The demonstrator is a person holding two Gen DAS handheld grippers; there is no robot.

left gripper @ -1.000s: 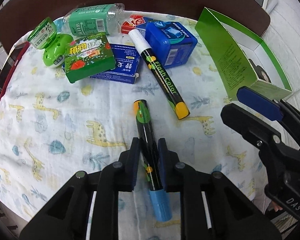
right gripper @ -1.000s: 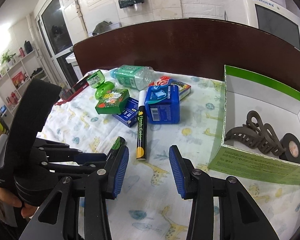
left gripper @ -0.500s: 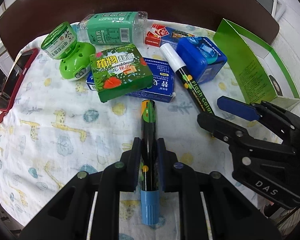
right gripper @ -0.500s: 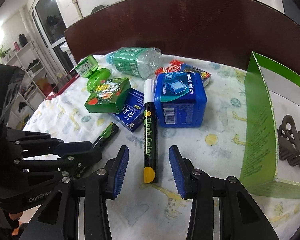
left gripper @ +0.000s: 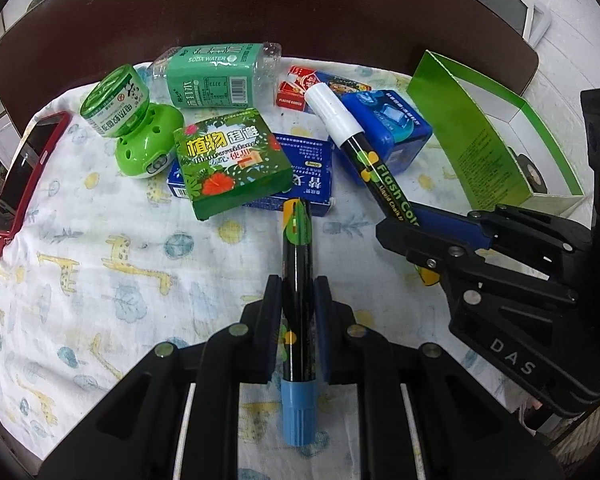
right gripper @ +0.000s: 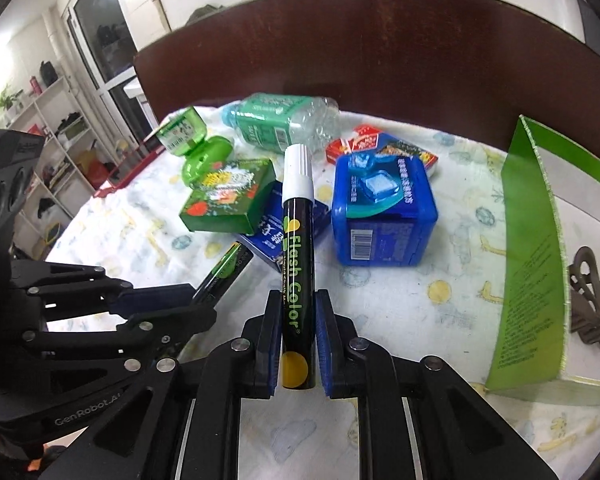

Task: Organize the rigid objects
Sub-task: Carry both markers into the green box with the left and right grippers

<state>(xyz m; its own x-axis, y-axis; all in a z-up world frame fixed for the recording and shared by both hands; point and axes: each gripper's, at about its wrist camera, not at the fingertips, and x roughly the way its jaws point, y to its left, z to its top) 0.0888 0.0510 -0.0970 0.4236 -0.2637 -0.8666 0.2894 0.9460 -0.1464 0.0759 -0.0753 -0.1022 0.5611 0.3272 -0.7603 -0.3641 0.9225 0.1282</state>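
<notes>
**Both grippers clamped on markers**

Left gripper (left gripper: 296, 312) clamped on the blue-capped marker (left gripper: 298, 280); pads pinch the black barrel about midway; blue cap toward the camera, green-and-orange end pointing at the clutter; the barrel looks raised off the cloth (left gripper: 100, 272), though I cannot tell for sure.

Right gripper (right gripper: 298, 332) clamped on the white-capped marker (right gripper: 298, 248); jaws closed on the lower barrel near the yellow end; white cap tilted up and away, in line with the blue tub (right gripper: 384, 216); in the left wrist view the same marker runs slantwise, cap in front of the tub's near edge, yellow end poking out under the right gripper's finger.

Bench covered by a giraffe-print cloth; a dark curved board behind it.

Clutter at the far side: green soda-water bottle (left gripper: 216, 74) lying on its side; green repellent device (left gripper: 140, 140) with a green jar tilted on top; green box (left gripper: 232, 164) resting partly on a flat blue box (left gripper: 308, 168); red card pack (left gripper: 296, 88) behind the tub; red-cased phone (left gripper: 24, 172) at the left edge.

Open green carton (left gripper: 472, 132) at the right; a hair claw (right gripper: 592, 304) and a roll of black tape (left gripper: 532, 172) inside it; both markers outside the carton.
</notes>
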